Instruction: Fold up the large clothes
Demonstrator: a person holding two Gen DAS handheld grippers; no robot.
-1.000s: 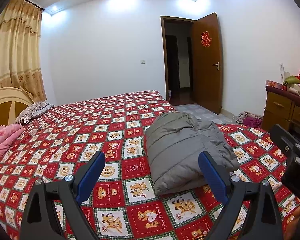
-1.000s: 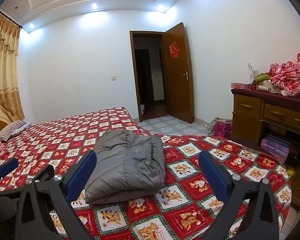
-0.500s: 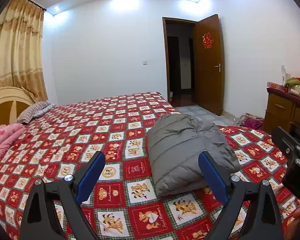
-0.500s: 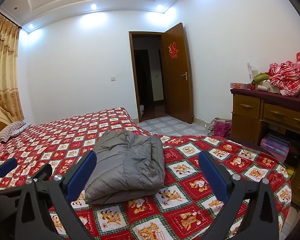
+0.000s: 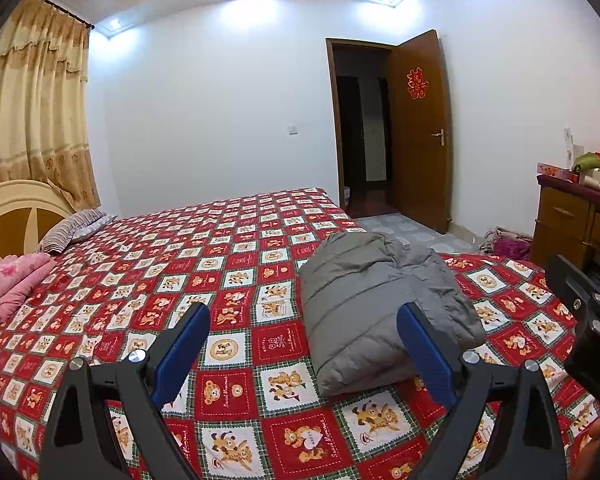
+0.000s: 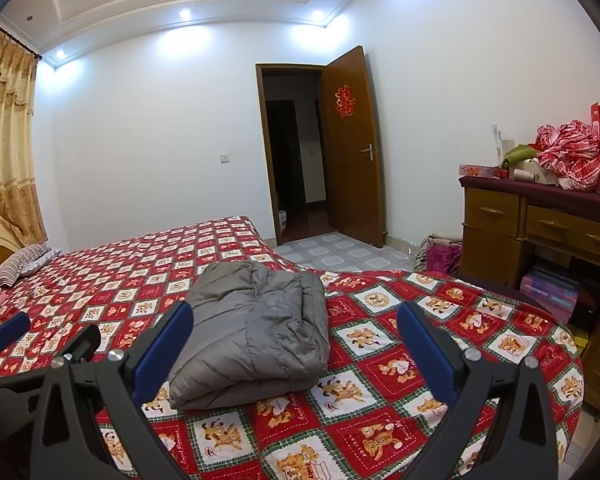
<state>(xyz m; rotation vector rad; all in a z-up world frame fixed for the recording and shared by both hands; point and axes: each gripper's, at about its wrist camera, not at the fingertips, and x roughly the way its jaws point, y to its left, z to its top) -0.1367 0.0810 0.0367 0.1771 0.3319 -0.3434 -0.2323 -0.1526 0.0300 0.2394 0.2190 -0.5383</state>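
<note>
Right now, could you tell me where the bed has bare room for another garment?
Free: the wide stretch of bedspread between the folded grey jacket and the pillows. Crowded: the dresser top, piled with clothes and boxes.

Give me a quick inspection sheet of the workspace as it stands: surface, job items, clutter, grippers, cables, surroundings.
Surface: bed under a red checked bear-print cover, lying flat.
Job's things: grey padded jacket folded into a compact bundle near the bed's foot end, untouched.
Clutter: pink bedding and striped pillow by the headboard; clothes pile on the floor.
Grippers: left gripper and right gripper both with jaws wide apart, empty, held above the cover short of the jacket.
Cables: nothing seen.
Surroundings: open wooden door, wooden dresser loaded with items, curtains.
</note>
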